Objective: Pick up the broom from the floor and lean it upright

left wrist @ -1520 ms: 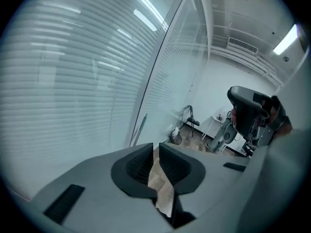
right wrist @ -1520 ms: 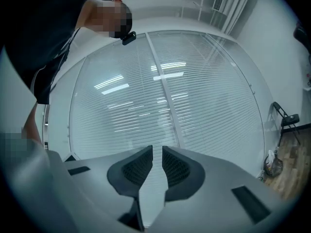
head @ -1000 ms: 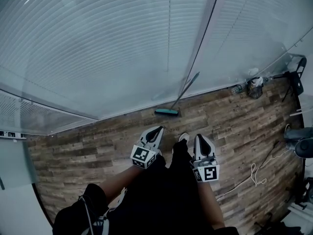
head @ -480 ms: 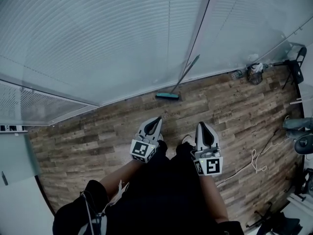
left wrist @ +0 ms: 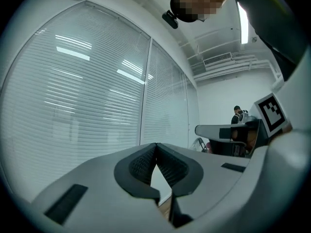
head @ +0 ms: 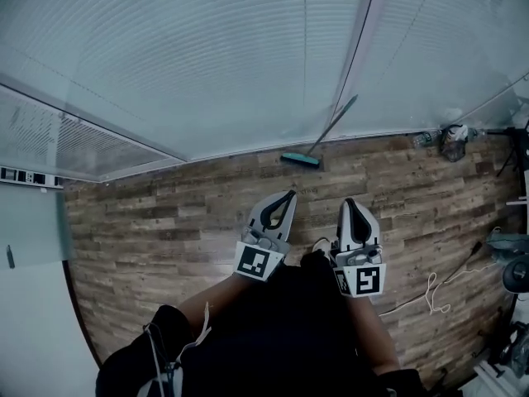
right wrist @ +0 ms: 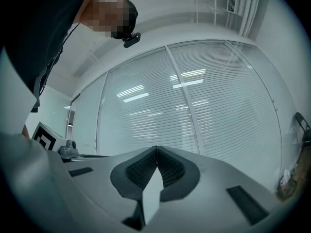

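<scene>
Broom (head: 329, 131) stands well apart from the 2 grippers. The left gripper (head: 288, 196) and right gripper (head: 350, 203) are each clenched shut on nothing, side by side. Bare wood floor (head: 165, 222) runs ahead to the broom's teal head at the wall's foot. Its handle leans on the blinds (head: 207, 56) beside the window post.

floor (head: 165, 222): brown wood-look planks
broom (head: 300, 160): teal head down on the planks by the wall, handle tilted onto the blinds
cable (head: 430, 292): white, looped, far right
</scene>
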The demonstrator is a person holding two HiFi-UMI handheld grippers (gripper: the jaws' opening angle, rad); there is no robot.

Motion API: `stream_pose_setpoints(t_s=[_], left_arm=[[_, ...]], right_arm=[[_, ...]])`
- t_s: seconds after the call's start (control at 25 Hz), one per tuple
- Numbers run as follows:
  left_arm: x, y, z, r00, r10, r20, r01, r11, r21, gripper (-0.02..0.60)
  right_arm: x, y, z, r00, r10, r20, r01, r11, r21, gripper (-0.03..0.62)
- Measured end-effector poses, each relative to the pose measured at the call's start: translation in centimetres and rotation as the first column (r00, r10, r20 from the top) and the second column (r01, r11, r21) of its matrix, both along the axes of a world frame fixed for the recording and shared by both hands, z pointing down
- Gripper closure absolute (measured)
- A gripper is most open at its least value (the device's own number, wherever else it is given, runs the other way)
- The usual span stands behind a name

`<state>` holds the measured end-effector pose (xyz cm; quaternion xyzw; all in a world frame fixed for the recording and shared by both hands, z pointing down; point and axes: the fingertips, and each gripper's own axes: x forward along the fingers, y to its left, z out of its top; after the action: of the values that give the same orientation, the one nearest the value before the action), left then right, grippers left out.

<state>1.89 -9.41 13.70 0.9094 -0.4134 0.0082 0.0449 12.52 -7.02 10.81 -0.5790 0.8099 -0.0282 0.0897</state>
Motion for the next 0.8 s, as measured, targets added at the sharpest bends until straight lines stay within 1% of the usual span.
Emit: stream_pose_setpoints(t_s=[0.16,0.36,0.52,0.72,0.8], left_arm=[[2.0,0.2,-1.1,0.999,-0.012,-0.031,0.013,1.0,0.018,0.563],[2.7,0.7,-1.1,0.999,-0.018,-0.036,0.019,1.0,0.017,0.563],[2.3,0.1,-0.7,0.999,-0.022,-0.043,0.022,1.0,0.004,0.563],[1.8,-0.7,-1.3,0.999,-0.007,-0.038,0.008,1.0,0.029,0.563],[1.3,-0.9,-1.4,0.999,0.002,-0.044,0.0,1.0,0.027,0.563]], right_arm=[[0.1,0.1,-1.9,0.998,-0.047,-0.04,0.049,0.997,0.056,0.576],[0.8,0.4,-2.2,0.997,-0.056,-0.061,0.06,0.996,0.065,0.576],[1.1,0.3,-1.9,0.997,-0.033,-0.073,0.038,0.998,0.06,0.575],[0.7,-0.4,-2.3,0.998,-0.007,-0.069,0.011,0.998,0.065,0.575],[0.1,-0.6,-2.5,0.998,0.002,-0.068,0.002,0.998,0.065,0.576]])
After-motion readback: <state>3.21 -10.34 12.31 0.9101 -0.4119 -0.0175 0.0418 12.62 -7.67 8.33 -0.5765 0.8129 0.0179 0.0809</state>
